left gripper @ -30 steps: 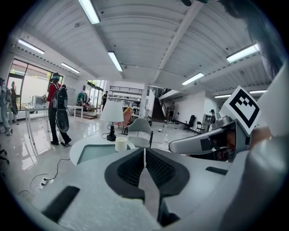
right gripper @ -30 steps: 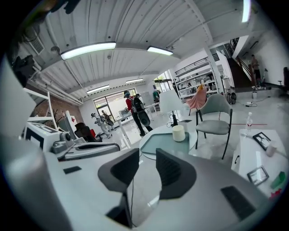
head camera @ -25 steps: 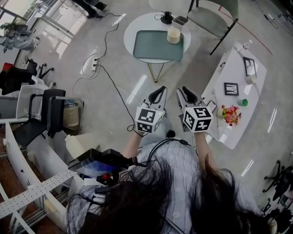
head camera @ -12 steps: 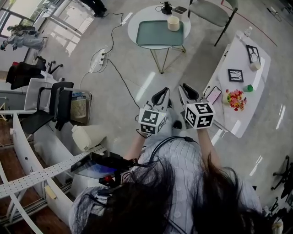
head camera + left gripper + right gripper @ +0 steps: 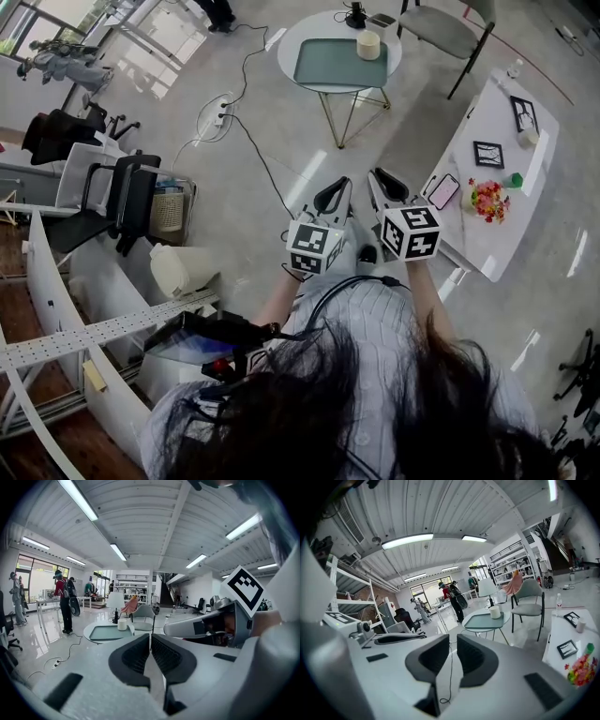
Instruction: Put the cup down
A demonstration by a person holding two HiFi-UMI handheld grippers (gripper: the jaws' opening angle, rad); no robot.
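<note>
Only gripper views show ceiling (image 5: 154, 522) above cup (image 5: 122, 624).

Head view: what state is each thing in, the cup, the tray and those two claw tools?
tray: lying flat on the round table.
cup: upright on that table, at the tray's corner, nothing holding it.
left gripper: jaws shut, empty.
right gripper: jaws shut, empty.

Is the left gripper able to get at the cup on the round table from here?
Probably not. The left gripper is close to the person's body, and open floor separates it from the round table where the cup stands. Nothing blocks the way; it looks too far.
</note>
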